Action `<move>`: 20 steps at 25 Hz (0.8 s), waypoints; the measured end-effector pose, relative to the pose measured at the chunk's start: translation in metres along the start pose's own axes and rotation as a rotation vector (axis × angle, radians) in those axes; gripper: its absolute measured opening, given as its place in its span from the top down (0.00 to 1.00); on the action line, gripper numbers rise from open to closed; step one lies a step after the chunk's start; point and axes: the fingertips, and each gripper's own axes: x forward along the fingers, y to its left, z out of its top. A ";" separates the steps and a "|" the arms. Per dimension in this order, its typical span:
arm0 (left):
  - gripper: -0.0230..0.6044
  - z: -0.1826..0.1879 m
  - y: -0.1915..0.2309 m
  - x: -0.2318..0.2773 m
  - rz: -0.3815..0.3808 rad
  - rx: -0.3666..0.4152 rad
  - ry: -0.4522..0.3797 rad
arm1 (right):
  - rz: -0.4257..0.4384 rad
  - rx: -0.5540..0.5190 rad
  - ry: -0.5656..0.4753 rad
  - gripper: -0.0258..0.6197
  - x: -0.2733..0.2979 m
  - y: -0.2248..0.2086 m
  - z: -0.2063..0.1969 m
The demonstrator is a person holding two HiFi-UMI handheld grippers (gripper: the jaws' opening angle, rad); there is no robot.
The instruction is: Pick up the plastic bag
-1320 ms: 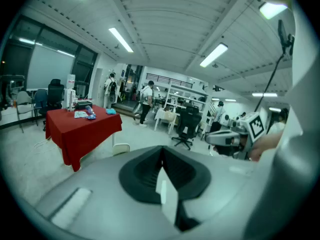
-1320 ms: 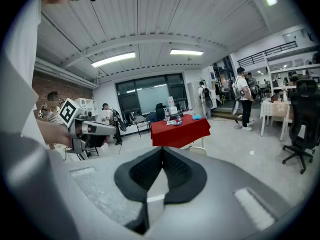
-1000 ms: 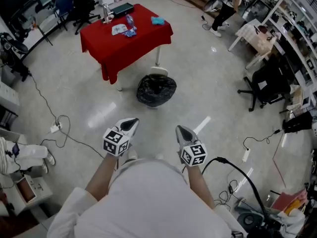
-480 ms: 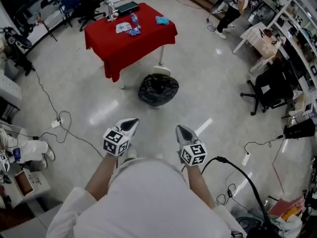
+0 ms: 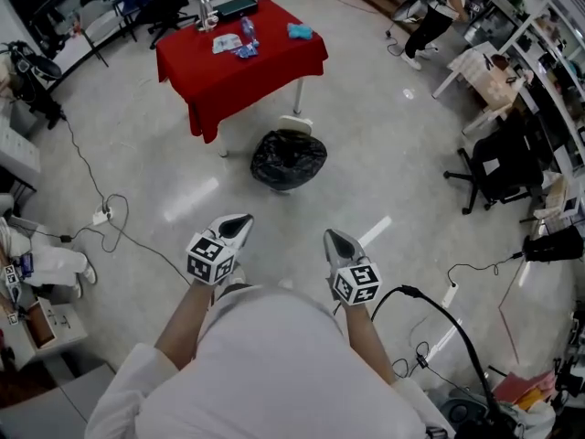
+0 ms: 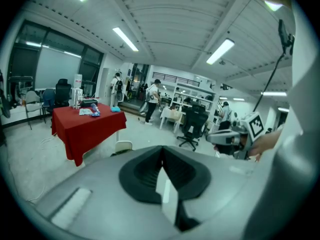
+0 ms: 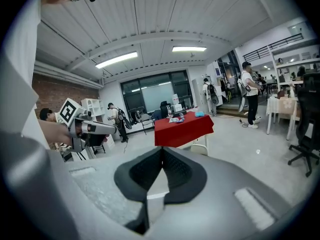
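Observation:
A black plastic bag (image 5: 289,160) lines a bin on the floor, just in front of the red-clothed table (image 5: 239,62). My left gripper (image 5: 239,222) and right gripper (image 5: 332,239) are held close to my body, side by side, well short of the bag. Both are shut with nothing between their jaws. In the left gripper view the table (image 6: 86,129) shows at left and the right gripper (image 6: 227,138) at right. In the right gripper view the table (image 7: 183,129) stands ahead and the left gripper (image 7: 92,128) at left; the bag is hidden behind the jaws.
On the table lie a bottle (image 5: 243,37), papers and a blue cloth (image 5: 299,32). Cables (image 5: 108,218) trail over the floor at left and a black cable (image 5: 439,314) at right. Office chairs (image 5: 498,167), desks and a person (image 5: 433,3) stand at the back right.
The head view has shifted slightly, so the table and bag sit a little higher in the picture. Both grippers stay where they were, still shut.

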 end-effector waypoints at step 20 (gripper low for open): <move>0.96 -0.007 -0.009 0.026 0.048 -0.027 0.008 | 0.019 -0.026 0.031 0.96 -0.011 -0.046 -0.015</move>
